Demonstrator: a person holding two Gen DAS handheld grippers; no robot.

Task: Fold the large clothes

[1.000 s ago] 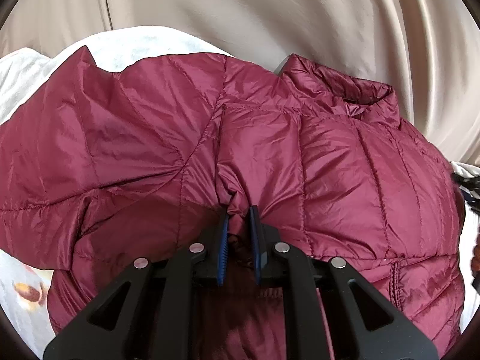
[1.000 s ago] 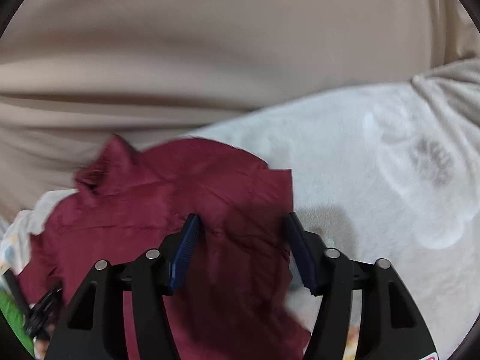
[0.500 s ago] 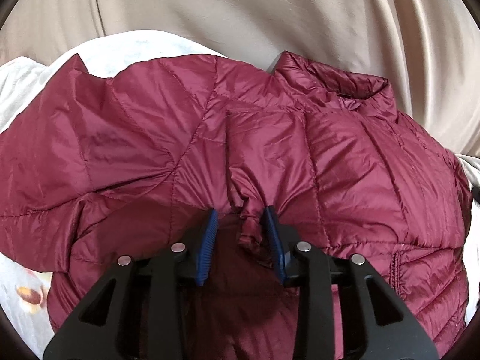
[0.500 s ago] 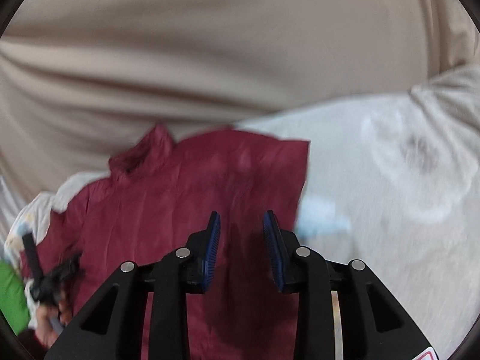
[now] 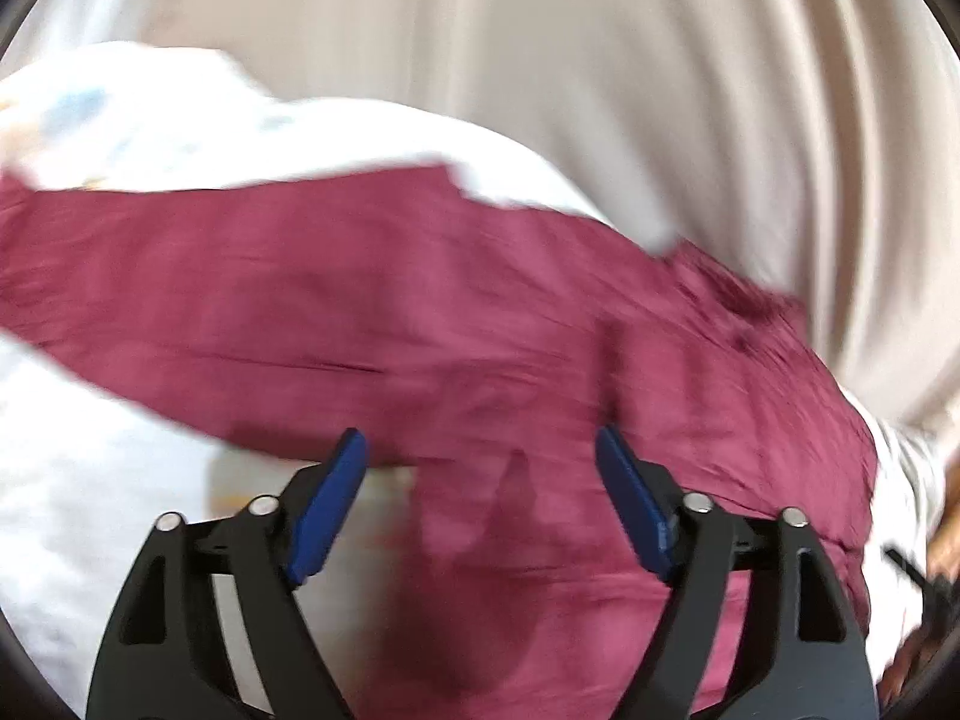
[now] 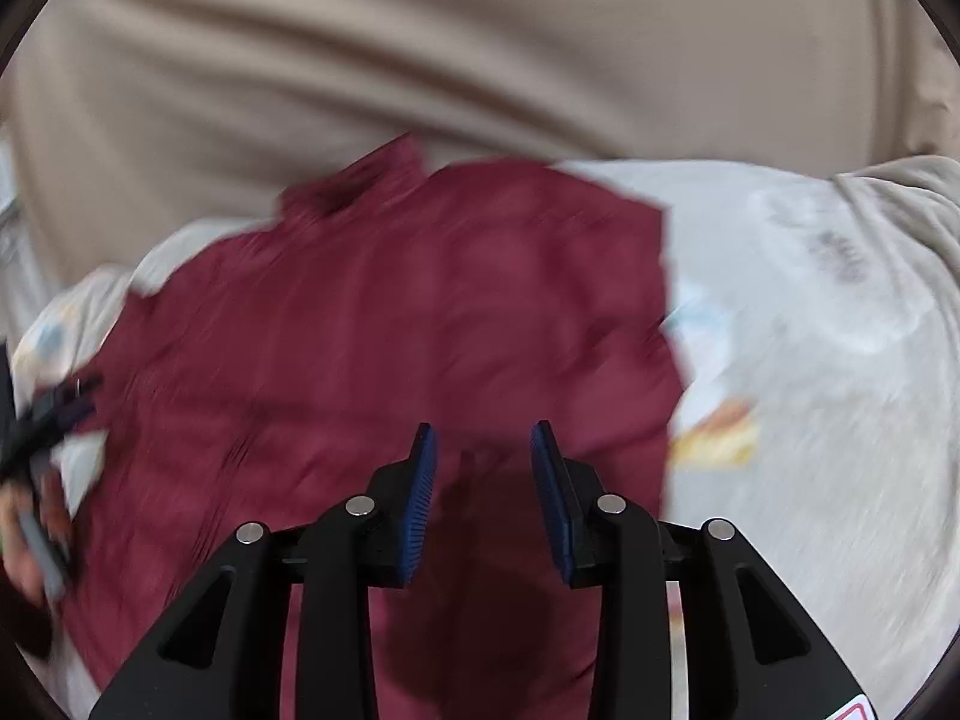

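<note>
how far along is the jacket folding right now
Early to middle, as far as the blur allows. Done: the maroon jacket lies spread on the white blanket, one side ending in a straight edge. In hand: nothing; the left gripper and right gripper are open above it. Left: the remaining folds into a compact bundle.

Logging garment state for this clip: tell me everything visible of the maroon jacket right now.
The jacket is a dark maroon, slightly shiny puffy garment; both views are motion-blurred, so stitching is hard to make out. It lies spread on a white printed blanket, its stand-up collar toward the beige curtain. In the left view a long stretch of it runs leftward across the blanket. Neither tool grips it: the left tool is wide open above it, the right tool partly open.
</note>
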